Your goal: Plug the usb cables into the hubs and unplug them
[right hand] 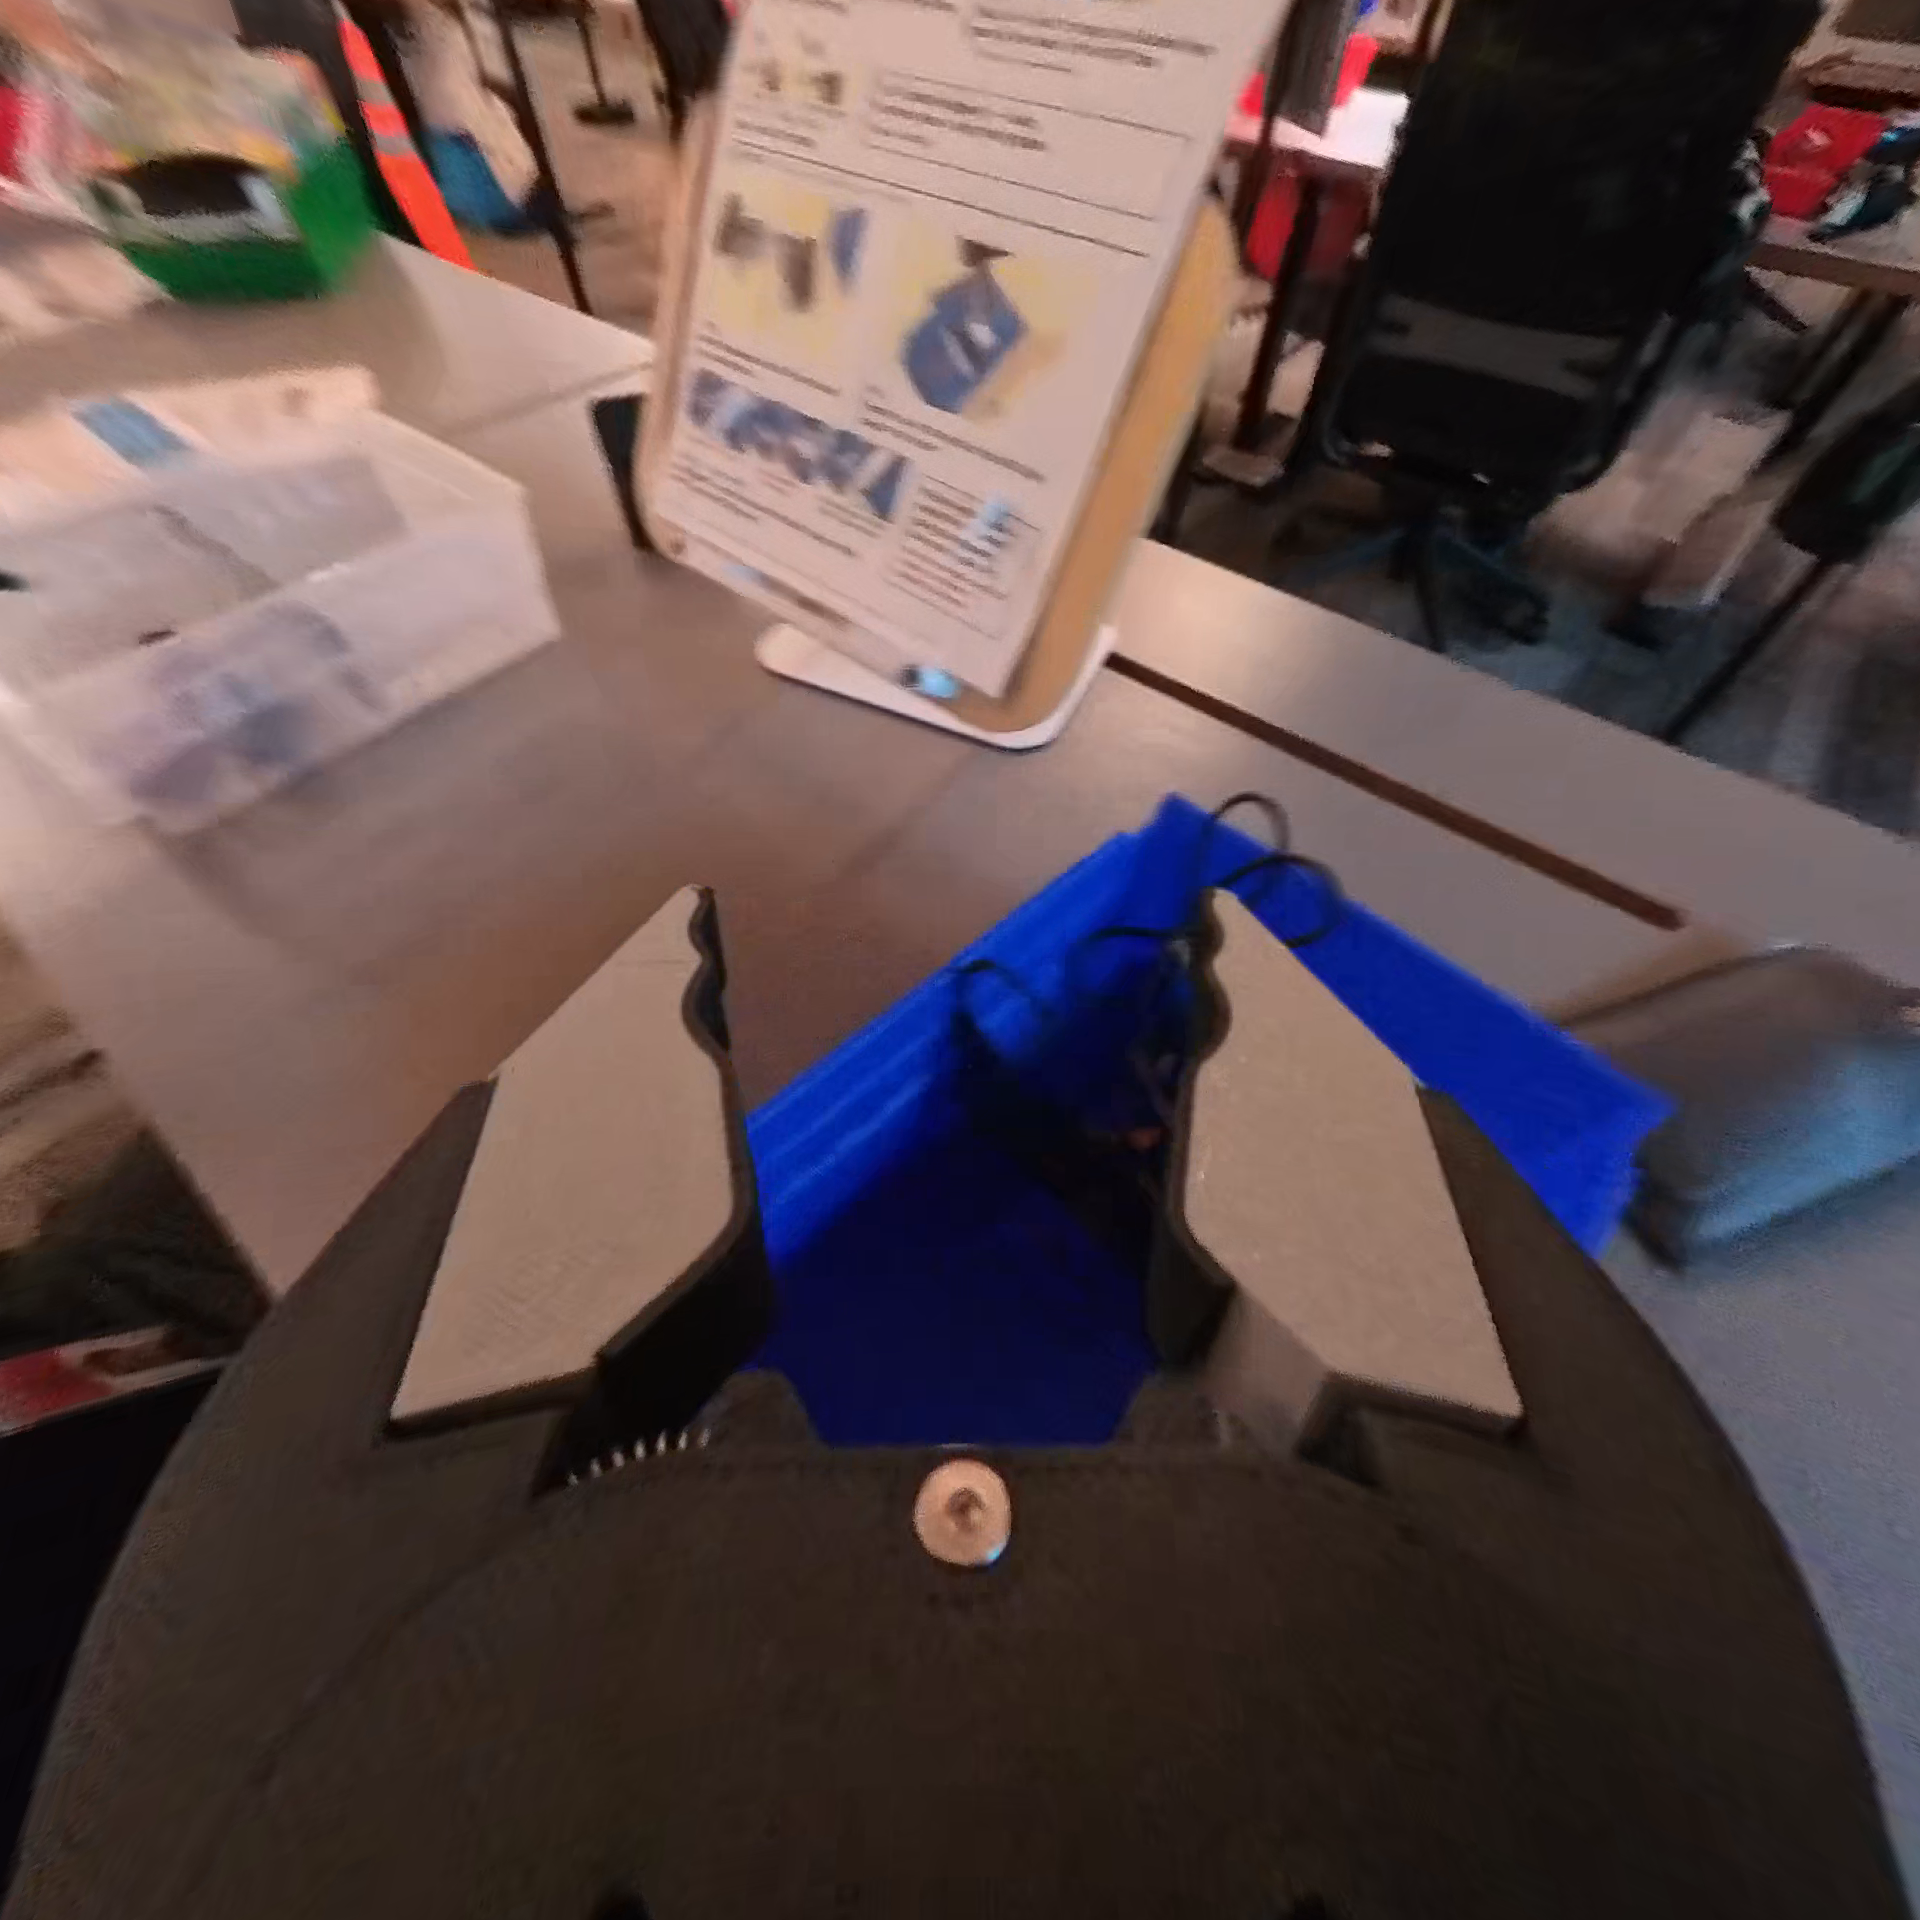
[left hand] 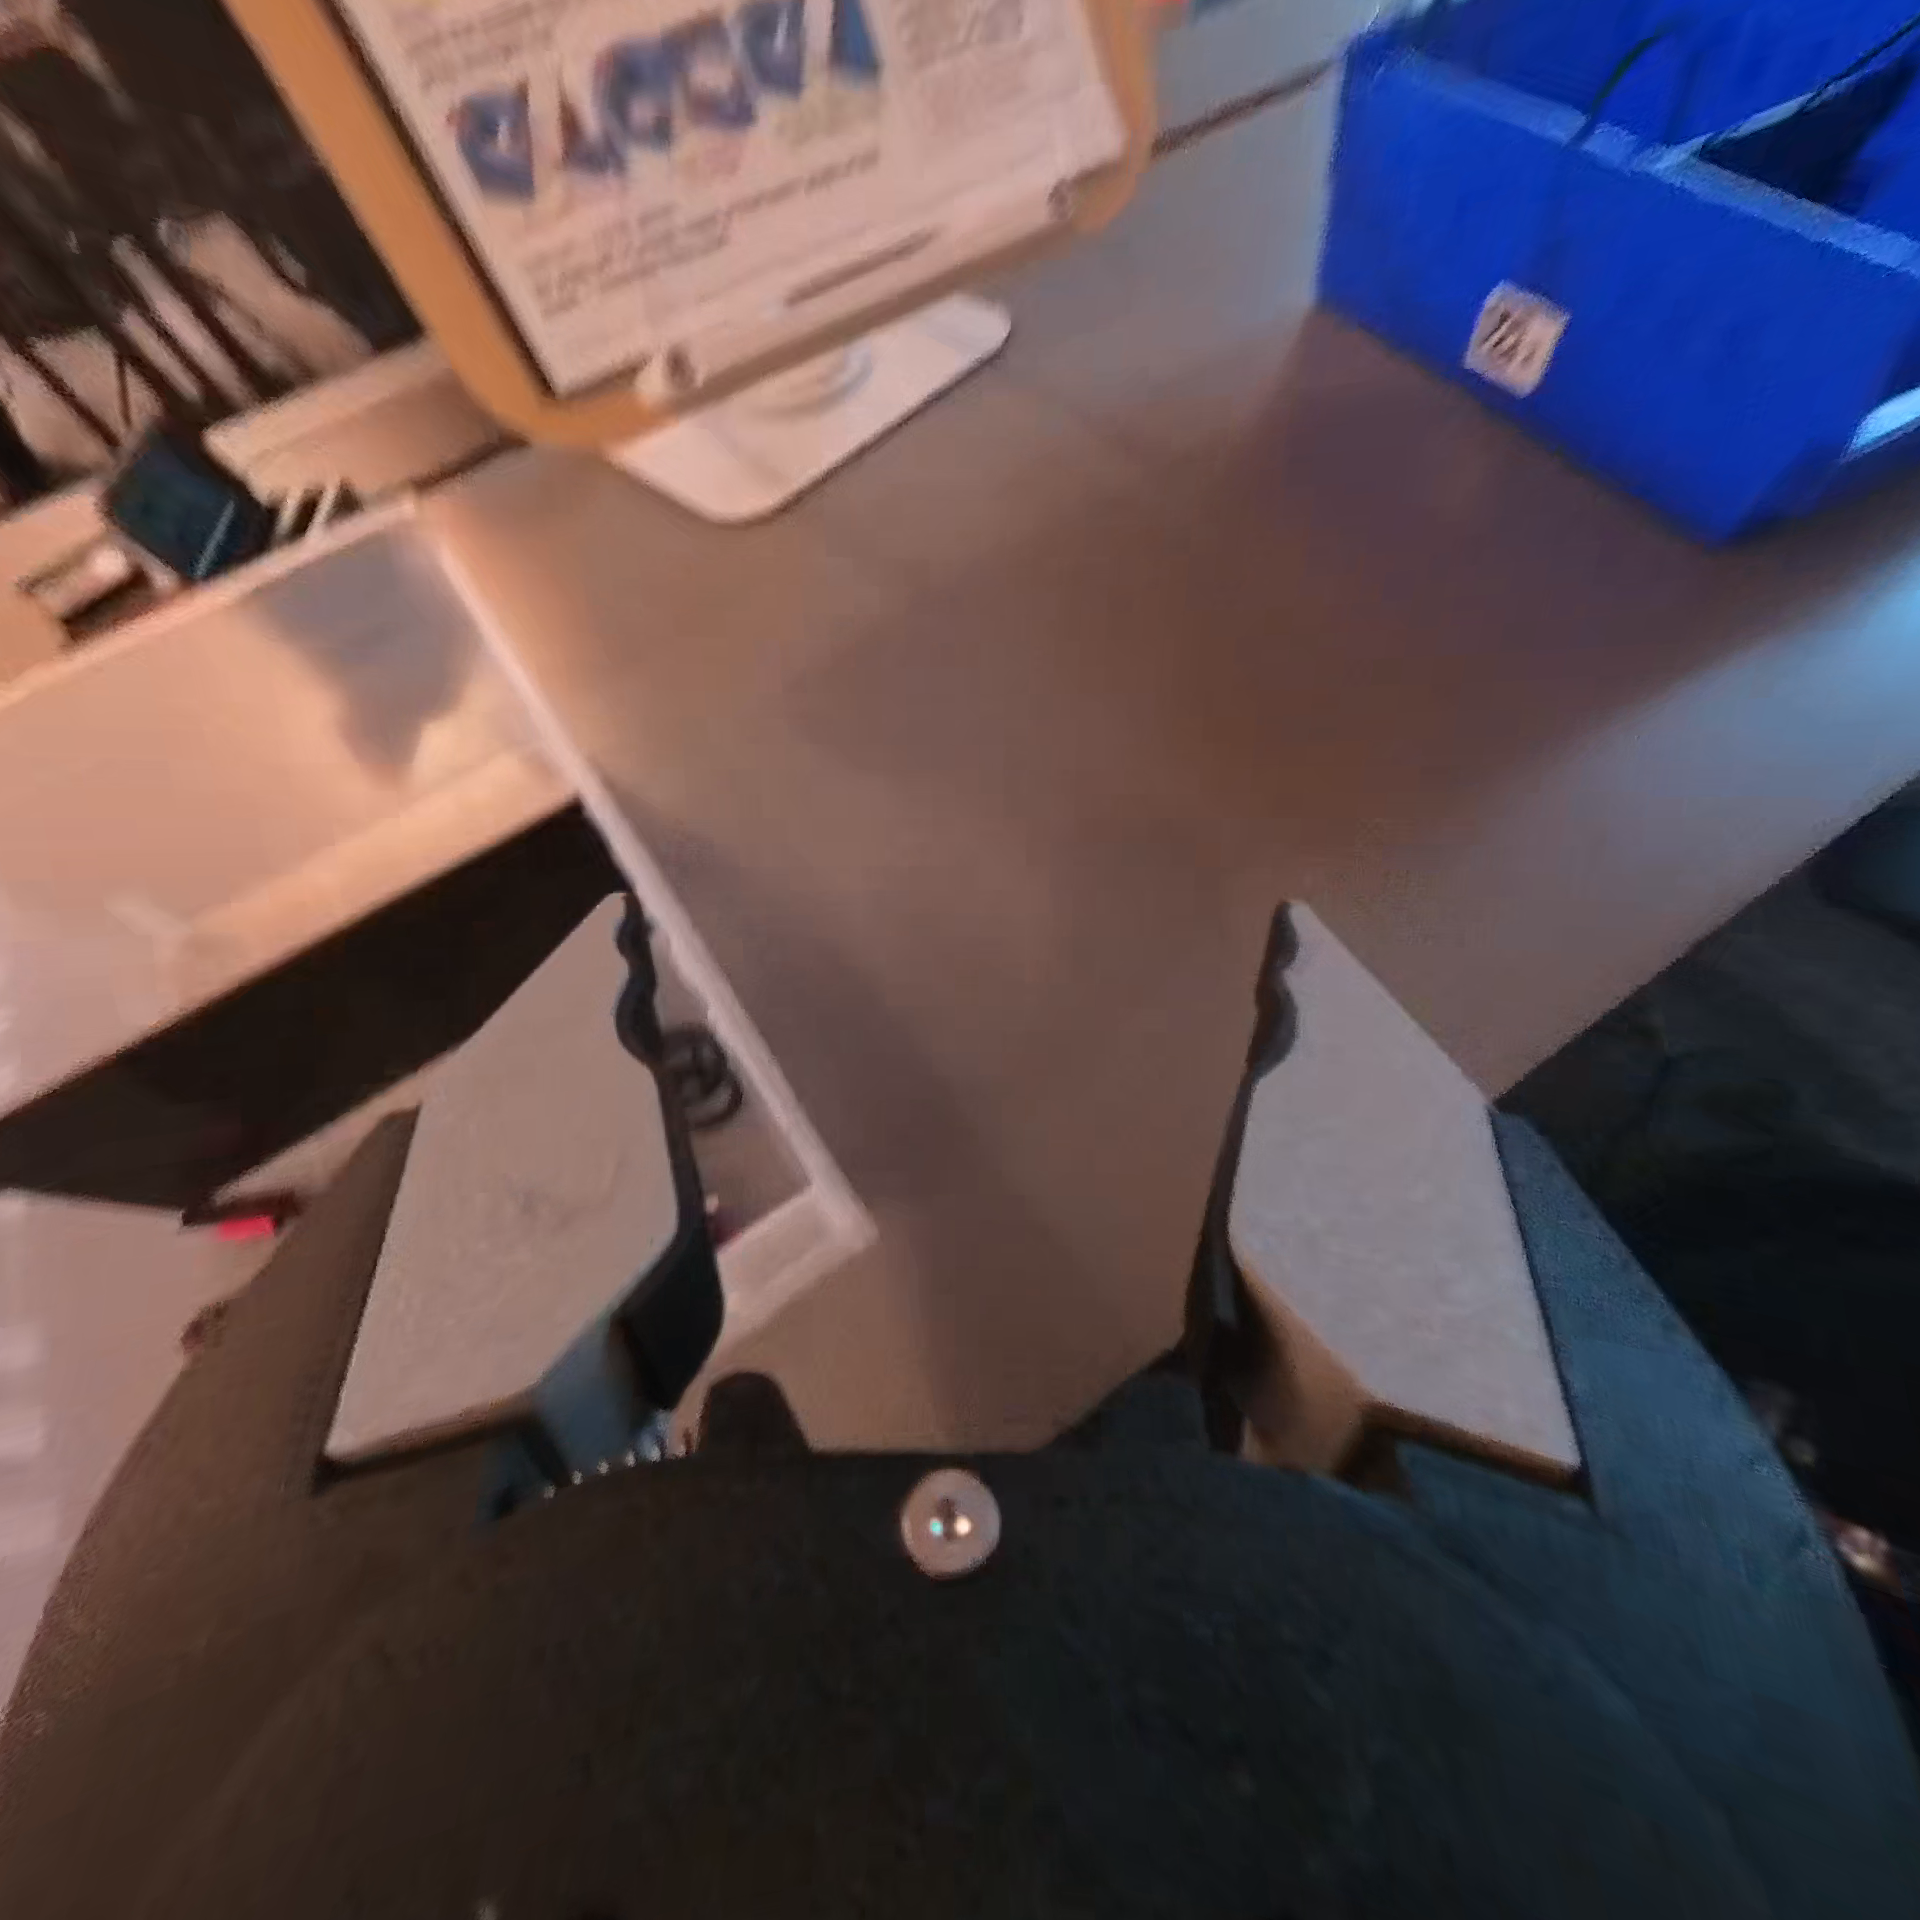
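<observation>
Cables lie blurred, half-hidden in the blue bin; both grippers' jaws gape empty

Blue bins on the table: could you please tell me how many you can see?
1: the blue bin sits right of the sign stand, under the right gripper, black cables inside. Others may lie outside view.

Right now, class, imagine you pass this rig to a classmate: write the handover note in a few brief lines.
Left hand-held gripper: open, empty, above bare table.
Right hand-held gripper: open, empty, over the blue bin.
Things: black cables lie tangled in the blue bin; no hub is visible in either view. A clear plastic box and an instruction stand sit on the table.
Done: nothing visible.
Left: pick up a cable, find a hub, plug, unplug.
</observation>
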Available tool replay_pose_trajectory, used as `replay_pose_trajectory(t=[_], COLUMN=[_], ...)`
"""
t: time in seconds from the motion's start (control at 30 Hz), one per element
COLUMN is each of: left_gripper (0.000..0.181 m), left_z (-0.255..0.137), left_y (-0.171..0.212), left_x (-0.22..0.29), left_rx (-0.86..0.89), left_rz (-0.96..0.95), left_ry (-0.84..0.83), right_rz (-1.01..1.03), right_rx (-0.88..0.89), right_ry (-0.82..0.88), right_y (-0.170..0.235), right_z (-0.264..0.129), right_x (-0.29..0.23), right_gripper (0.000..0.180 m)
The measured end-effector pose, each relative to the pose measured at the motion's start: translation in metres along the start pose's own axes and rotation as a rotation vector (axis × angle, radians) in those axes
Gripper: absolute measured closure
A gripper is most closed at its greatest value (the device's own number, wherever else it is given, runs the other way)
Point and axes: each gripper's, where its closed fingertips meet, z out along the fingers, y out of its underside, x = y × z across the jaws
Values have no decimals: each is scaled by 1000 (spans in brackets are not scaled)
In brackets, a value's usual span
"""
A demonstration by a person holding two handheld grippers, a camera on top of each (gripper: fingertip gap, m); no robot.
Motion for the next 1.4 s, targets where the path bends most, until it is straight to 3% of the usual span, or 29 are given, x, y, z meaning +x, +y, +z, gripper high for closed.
replay_pose_trajectory(t=[0.17, 0.3, 0.43, 0.47, 0.53, 0.63, 0.77, 0.87, 1.03, 1.2, 1.27, 1.33, 1.4], left_gripper=[65, 70, 164, 165, 173, 178, 176, 174, 174, 174, 174, 174, 174], left_z=[-1, 30, 47, 47, 34, 11, -22, -48, -96, -141, -150, -157, -165], left_y=[62, 75, 74, 75, 77, 71, 46, 31, 15, -15, -22, -26, -29], left_x=[-21, -25, -56, -61, -83, -105, -126, -132, -135, -136, -135, -134, -132], left_rx=[-126, -109, -124, -140, -180, -116, -7, 54, 152, 305, 341, 371, 408], left_rz=[-64, -103, 85, 108, 161, 51, -20, -65, -56, -31, 6, 24, 41], left_ry=[-78, -88, -263, -284, -386, -352, -342, -363, -390, -483, -526, -558, -582], right_rz=[-11, 73, 53, 38, 27, -63, -100, -96, -143, -222, -223, -203, -185], right_rx=[-20, -104, -204, -243, -299, -383, -374, -329, -259, -252, -205, -120, -100], right_ry=[132, 166, 323, 325, 281, 338, 250, 162, -65, -306, -298, -283, -368], right_y=[65, 119, 150, 158, 166, 165, 154, 143, 125, 95, 73, 47, 36], right_z=[-2, 38, 82, 92, 108, 116, 141, 162, 200, 268, 292, 293, 269], right_x=[-49, -71, -56, -55, -60, -65, -121, -186, -322, -458, -490, -510, -527], right_gripper=[84, 67, 74, 81, 114, 125, 125, 130, 123, 104, 104, 112, 113])
